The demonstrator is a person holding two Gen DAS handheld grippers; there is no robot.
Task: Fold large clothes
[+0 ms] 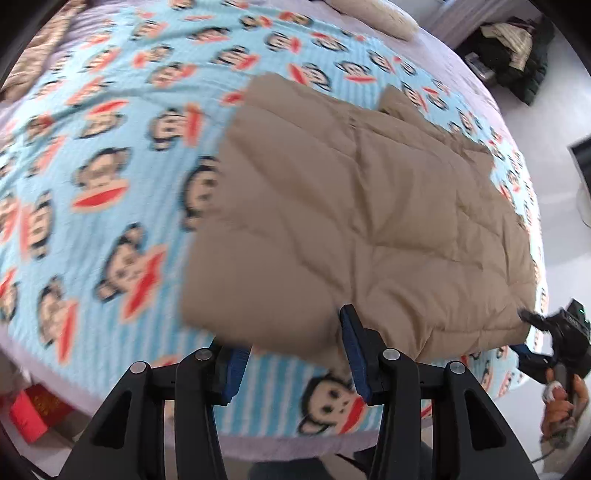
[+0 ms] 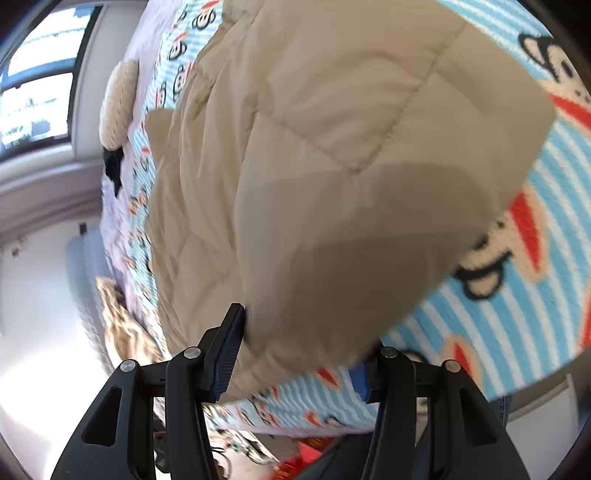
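A tan quilted garment (image 1: 362, 206) lies folded flat on the bed's light-blue monkey-print blanket (image 1: 92, 184). My left gripper (image 1: 291, 332) stands over its near edge, jaws apart; the cloth's edge lies loose between the blue pads and covers the left fingertip. In the right wrist view the same garment (image 2: 332, 147) fills the middle. My right gripper (image 2: 301, 332) straddles its near corner with jaws wide, and the cloth hides most of the right pad. In the left wrist view a hand holds the right gripper (image 1: 522, 332) at the garment's right corner.
A cream pillow (image 1: 388, 18) lies at the bed's far end. A beige patterned cloth (image 1: 40, 48) is at the far left. Dark clothes (image 1: 509, 48) are piled on the floor beyond the bed. A red box (image 1: 33, 413) sits below the near edge. A window (image 2: 33, 74) is behind.
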